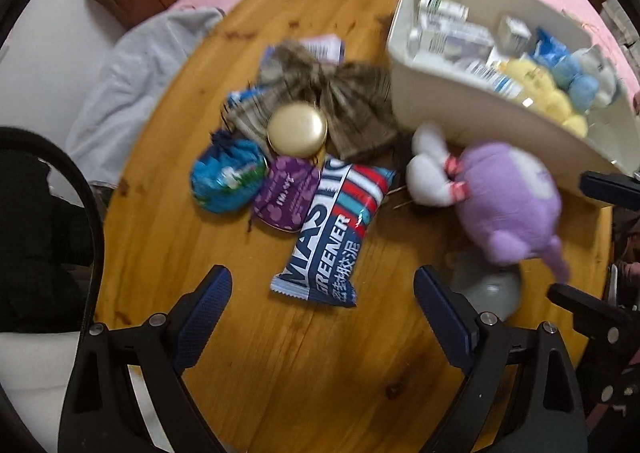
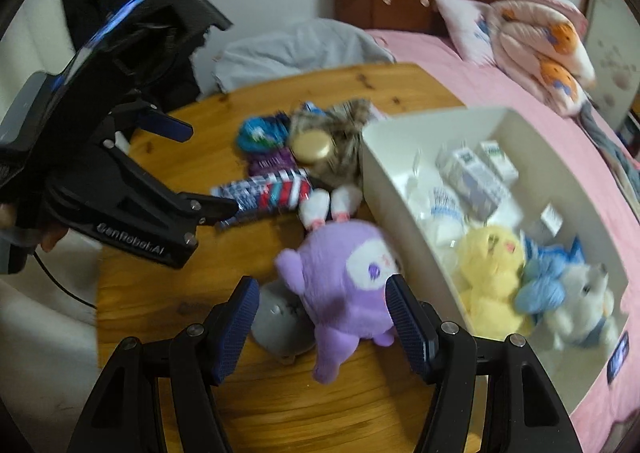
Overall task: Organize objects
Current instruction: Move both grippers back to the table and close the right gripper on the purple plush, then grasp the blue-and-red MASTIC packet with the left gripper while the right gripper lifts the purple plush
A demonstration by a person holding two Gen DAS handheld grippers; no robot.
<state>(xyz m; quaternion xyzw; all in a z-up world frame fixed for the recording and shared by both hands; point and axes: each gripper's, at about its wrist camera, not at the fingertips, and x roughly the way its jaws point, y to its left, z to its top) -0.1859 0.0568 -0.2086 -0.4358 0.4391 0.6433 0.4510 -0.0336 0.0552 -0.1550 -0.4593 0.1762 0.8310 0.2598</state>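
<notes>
On the round wooden table [image 1: 280, 373] lies a heap: a blue, white and red packet [image 1: 340, 229], a purple pouch [image 1: 286, 193], a blue pouch [image 1: 228, 181], a gold round tin [image 1: 297, 129] and a plaid bow [image 1: 344, 101]. My left gripper [image 1: 322, 273] hangs open just above the packet's near end, and it also shows in the right wrist view [image 2: 208, 169]. A purple plush toy [image 2: 340, 285] lies beside the white bin [image 2: 400, 181]. My right gripper [image 2: 322, 283] is open around the toy, its left pad clear of it.
The bin holds a yellow plush [image 2: 490, 265], a blue and white plush [image 2: 568, 293] and several small boxes [image 2: 472, 173]. A grey rounded object [image 2: 276, 325] sits under the purple toy. A grey garment [image 1: 132, 85] drapes the table's far edge. A pink bed [image 2: 500, 85] lies behind.
</notes>
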